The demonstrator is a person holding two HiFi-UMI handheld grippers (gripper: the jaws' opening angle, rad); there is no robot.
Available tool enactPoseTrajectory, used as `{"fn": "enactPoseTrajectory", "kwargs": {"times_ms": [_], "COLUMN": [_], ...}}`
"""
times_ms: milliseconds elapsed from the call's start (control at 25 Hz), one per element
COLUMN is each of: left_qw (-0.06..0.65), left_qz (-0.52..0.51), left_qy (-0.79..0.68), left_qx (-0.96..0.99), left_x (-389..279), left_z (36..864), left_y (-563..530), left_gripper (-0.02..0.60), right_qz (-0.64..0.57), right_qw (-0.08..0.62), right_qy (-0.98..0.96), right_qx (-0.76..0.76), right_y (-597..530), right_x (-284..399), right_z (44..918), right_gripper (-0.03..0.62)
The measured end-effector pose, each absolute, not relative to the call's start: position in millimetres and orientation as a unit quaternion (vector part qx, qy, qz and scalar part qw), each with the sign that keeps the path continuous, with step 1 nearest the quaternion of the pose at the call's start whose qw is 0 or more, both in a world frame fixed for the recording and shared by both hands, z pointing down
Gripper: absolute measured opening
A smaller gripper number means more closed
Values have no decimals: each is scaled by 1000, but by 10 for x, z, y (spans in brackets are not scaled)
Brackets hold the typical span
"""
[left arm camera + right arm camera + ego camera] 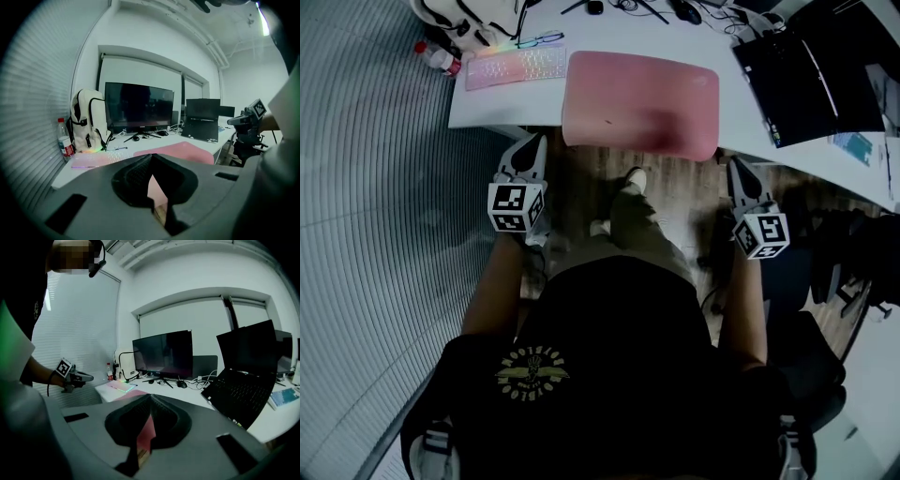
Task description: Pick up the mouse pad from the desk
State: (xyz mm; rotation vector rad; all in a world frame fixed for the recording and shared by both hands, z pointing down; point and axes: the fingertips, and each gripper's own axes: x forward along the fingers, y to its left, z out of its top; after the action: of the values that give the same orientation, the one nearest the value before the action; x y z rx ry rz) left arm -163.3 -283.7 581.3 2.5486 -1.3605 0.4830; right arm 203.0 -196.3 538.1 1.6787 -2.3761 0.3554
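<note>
The pink mouse pad (639, 101) lies on the white desk (478, 103), and its near edge hangs over the desk's front. Both grippers are below the desk edge, in front of the person's body. My left gripper (533, 142) is shut and empty, just left of the pad's near left corner. My right gripper (735, 166) is shut and empty too, just right of the pad's near right corner. In the left gripper view the pad (187, 151) shows beyond the closed left gripper (151, 157). In the right gripper view a strip of the pad (123, 393) shows past the closed right gripper (150, 398).
A backlit keyboard (516, 67) lies left of the pad, with glasses (542, 39) and a water bottle (439, 58) near it. An open black laptop (811, 80) sits at the right. A monitor (138, 107) and a white backpack (86, 121) stand at the back. A ribbed wall (366, 187) is on the left.
</note>
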Motion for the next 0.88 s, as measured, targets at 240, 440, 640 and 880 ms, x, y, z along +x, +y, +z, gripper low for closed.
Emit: {"fn": "enactPoseTrajectory", "kwargs": {"times_ms": [240,440,640,880], "left_qw": [126,146,166,185], "left_qz": [193,208,222,239], "left_qy": [-445,-433,-426,-426], "left_qx": [866,865,861,853], "left_x": [-1441,-1322,-1259,-1243], "left_z": [6188,6429,6689,6969], "left_y": [-2869,-2923,-2997,-3096], "left_gripper": [7,6,6,6], "right_qz": [145,176,198,224], "right_qw": [121,148,176,193], "right_qy": [-804,-795,-790,-779], "right_qx": [564,561,553,553], "right_y": [-2058,-2101,-2159,-2259], "right_x": [2185,2309,2412,2556], "right_z": [5765,6141,6491,6895], "right_gripper": [-2,-2,-2,1]}}
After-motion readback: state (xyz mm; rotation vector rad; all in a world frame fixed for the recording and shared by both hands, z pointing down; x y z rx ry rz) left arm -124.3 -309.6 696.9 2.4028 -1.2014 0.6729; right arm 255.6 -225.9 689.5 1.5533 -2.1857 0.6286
